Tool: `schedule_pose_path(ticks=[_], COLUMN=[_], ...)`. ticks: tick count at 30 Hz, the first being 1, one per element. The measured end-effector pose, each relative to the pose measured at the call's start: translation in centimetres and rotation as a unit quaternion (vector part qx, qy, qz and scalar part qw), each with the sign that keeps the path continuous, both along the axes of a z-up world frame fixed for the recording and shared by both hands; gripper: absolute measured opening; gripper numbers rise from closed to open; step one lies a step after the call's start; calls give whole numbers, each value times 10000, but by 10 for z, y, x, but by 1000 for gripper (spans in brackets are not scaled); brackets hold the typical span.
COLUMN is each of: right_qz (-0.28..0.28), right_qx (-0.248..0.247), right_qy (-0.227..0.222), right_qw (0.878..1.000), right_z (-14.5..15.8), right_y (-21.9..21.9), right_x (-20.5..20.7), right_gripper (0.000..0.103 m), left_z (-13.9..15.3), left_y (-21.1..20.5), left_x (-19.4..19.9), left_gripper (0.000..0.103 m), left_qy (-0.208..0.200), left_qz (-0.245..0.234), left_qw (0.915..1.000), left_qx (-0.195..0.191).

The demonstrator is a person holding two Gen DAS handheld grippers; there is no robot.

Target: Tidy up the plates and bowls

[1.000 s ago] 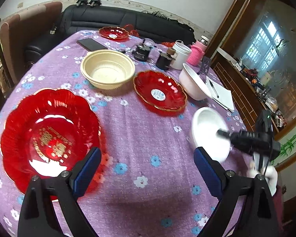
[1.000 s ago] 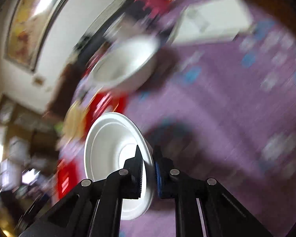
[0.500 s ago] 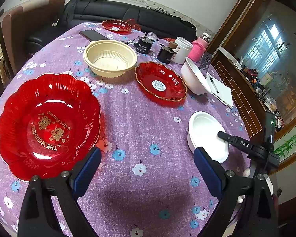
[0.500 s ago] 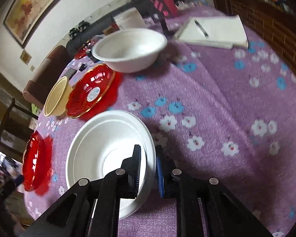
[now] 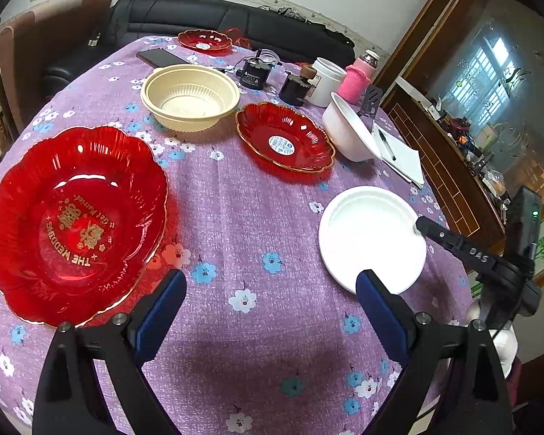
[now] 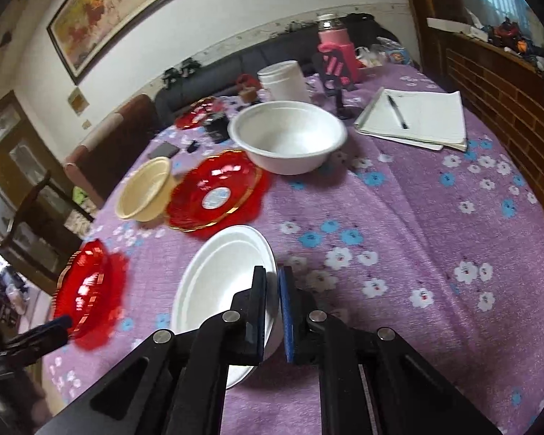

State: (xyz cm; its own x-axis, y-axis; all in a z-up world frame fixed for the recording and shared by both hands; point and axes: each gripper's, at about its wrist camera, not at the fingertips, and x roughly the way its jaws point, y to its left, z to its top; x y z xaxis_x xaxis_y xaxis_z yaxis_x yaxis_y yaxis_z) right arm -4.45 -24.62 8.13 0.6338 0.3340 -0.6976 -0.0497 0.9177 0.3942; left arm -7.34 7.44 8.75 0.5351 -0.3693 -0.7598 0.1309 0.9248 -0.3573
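We now have the white plate (image 5: 371, 233) set flat on the tablecloth (image 5: 257, 217) at 3 o'clock, no longer tilted; right gripper (image 6: 272, 311) stays clamped on its rim; left gripper (image 5: 268, 311) released, empty; placement appears nearly complete.

My left gripper (image 5: 268, 302) had matte black arms, silver round screws at the joints and blue pads (image 5: 379, 311) lining its fingers. My right gripper (image 6: 272, 311) looked the same: black frame, silver screws, one blue pad showing; its side carried white "DAS" lettering and a small green light
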Motion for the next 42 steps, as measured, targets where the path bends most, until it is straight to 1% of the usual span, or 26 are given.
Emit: schedule_pose_path(ticks=[4,6,9,11,13,14,15,16,17,18,19,20,21,22,23,24,25,26,27,30,32,34,35,38,40,42], right_qz=[440,804,1344,1499,1495,1501,1539,1633,1777,1703,1227,758,832,952,1009,1018,1043,1048,1113,1134,1322,1723,1924,2545,2727,2859], right_qx=[750,1033,1431,1424,1075,993,1117,1440,1842,1894,1100,-94,21,374,612,620,578,455,211,-642,-949,-966,-931,-964,-1011,-894], right_qy=[-2,17,53,57,-63,-155,-199,-245,-299,-367,-466,-603,-638,-560,-612,-738,-830,-803,-767,-494,-372,-348,-323,-233,-154,-28], right_qw=[9962,9914,9805,9784,9829,9835,9815,9757,9662,9663,9852,9953,9945,9932,9911,9901,9894,9902,9906,9902,9860,9797,9764,9620,9566,9541], right_z=[8,13,21,24,31,36,39,43,46,49,54,59,60,60,63,68,72,73,71,47,28,14,10,-2,-11,-19], right_y=[7,20,46,61,77,83,84,82,78,75,77,86,85,82,80,80,82,85,92,110,121,138,139,167,179,187], right_x=[-2,-3,-5,-6,-9,-11,-11,-11,-10,-9,-9,-11,-12,-13,-17,-21,-25,-25,-23,-19,-15,-19,-21,-26,-20,-12], right_gripper=[6,6,6,6,5,5,5,5,5,5,5,4,4,4,4,4,4,4,4,4,4,4,4,5,5,5], left_z=[-2,-4,-5,-7,-8,-8,-9,-10,-10,-11,-12,-12,-13,-13,-13,-14,-14,-16,-17,-18,-17,-16,-15,-14,-12,-13], left_y=[0,-1,-2,-1,1,2,4,7,9,12,13,15,16,17,18,18,18,19,19,25,32,40,46,62,75,84], left_x=[0,0,0,-1,-2,-3,-3,-3,-3,-3,-2,-2,-2,-2,-3,-3,-2,-1,-1,-1,-2,-3,-4,-7,-11,-12], left_gripper=[94,94,94,94,94,94,94,94,94,94,94,94,94,94,94,94,94,94,94,94,94,94,94,94,94,94], left_qy=[39,37,47,54,62,66,73,78,79,80,84,99,102,80,64,69,85,116,139,147,135,132,137,107,54,44], left_qz=[6,-4,-24,-17,-1,10,25,45,66,97,119,145,148,144,146,155,158,167,173,242,335,424,504,688,839,931], left_qw=[10000,10000,10000,10000,10000,10000,9999,9999,9999,9999,9998,9998,9997,9997,9997,9997,9996,9995,9994,9991,9987,9984,9980,9967,9952,9940], left_qx=[-26,-44,-57,-52,-61,-65,-75,-91,-93,-106,-117,-137,-171,-188,-182,-180,-198,-233,-253,-328,-356,-344,-348,-427,-505,-573])
